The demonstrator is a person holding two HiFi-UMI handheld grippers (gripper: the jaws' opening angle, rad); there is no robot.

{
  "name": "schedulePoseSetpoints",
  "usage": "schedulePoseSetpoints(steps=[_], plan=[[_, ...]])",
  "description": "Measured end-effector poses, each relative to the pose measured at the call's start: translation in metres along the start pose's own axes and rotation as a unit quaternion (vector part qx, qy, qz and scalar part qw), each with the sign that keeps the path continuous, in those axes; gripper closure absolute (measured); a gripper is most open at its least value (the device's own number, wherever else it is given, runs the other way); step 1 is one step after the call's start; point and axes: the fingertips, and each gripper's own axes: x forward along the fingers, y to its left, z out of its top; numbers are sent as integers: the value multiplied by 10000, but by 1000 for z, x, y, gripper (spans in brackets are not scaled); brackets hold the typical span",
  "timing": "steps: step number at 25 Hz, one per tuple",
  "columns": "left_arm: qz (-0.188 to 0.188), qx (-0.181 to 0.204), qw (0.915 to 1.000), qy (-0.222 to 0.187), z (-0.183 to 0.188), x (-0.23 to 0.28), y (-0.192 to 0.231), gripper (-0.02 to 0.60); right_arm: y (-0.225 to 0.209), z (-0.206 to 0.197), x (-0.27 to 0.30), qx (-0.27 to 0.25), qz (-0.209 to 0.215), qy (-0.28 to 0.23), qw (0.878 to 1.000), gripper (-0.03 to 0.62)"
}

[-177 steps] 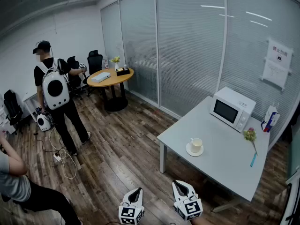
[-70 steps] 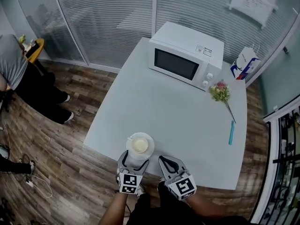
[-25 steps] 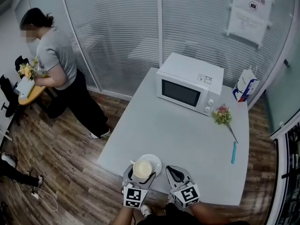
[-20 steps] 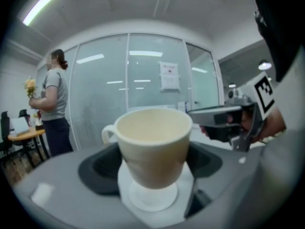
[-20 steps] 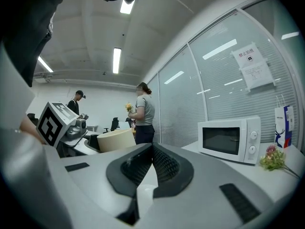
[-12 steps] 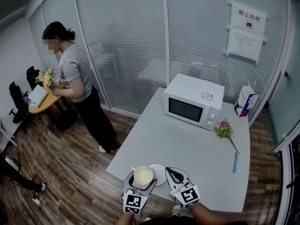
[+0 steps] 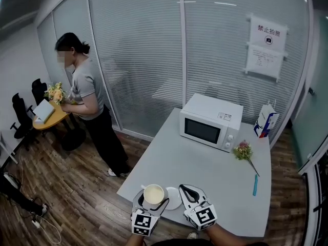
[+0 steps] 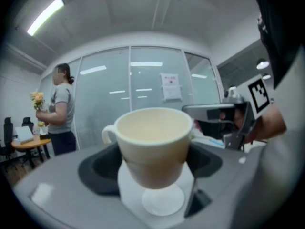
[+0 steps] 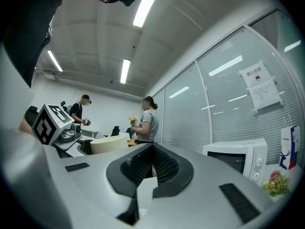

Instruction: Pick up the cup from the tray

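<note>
Lifted since a second ago, the cup (image 7: 154,193) no longer sits over the small round white tray (image 7: 174,200); it now hangs just left of it, at the near edge of the table (image 7: 205,160), and the tray's bare face shows beside it. Both grippers have also drawn back toward the near edge of the scene. In its own view the left gripper (image 7: 152,203) has its jaws clamped on the lower body of the cup, one on each side, with the cup upright, the handle to the left and the inside looking empty. Just right of the tray, the right gripper (image 7: 186,190) has its jaws pressed together with nothing between them. I judge the pick-up essentially done, since the cup looks clear of the tray and carried by the grip alone. Far left, a person (image 7: 87,109) stands at a round table, well away from the work.
</note>
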Motion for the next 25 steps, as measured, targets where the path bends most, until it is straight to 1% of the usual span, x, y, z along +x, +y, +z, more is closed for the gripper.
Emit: schedulePoseSetpoints(steps=[5, 9, 13, 16, 25], plan=[[-44, -1, 10000, -6, -1, 4, -2, 163, -1, 5, 0, -206, -37, 20, 9998, 589], [-75, 2, 10000, 23, -2, 8, -3, 163, -2, 3, 1, -165, -57, 81, 9998, 589], [-113, -77, 9999, -39, -2, 11, -5, 163, -5, -2, 0, -177, -75, 144, 9997, 589], [-128, -63, 9999, -43, -2, 12, -6, 163, -8, -4, 1, -192, -102, 155, 9996, 589], [-69, -45, 10000, 8, -4, 17, -4, 163, -14, -7, 2, -181, -132, 147, 9996, 589]])
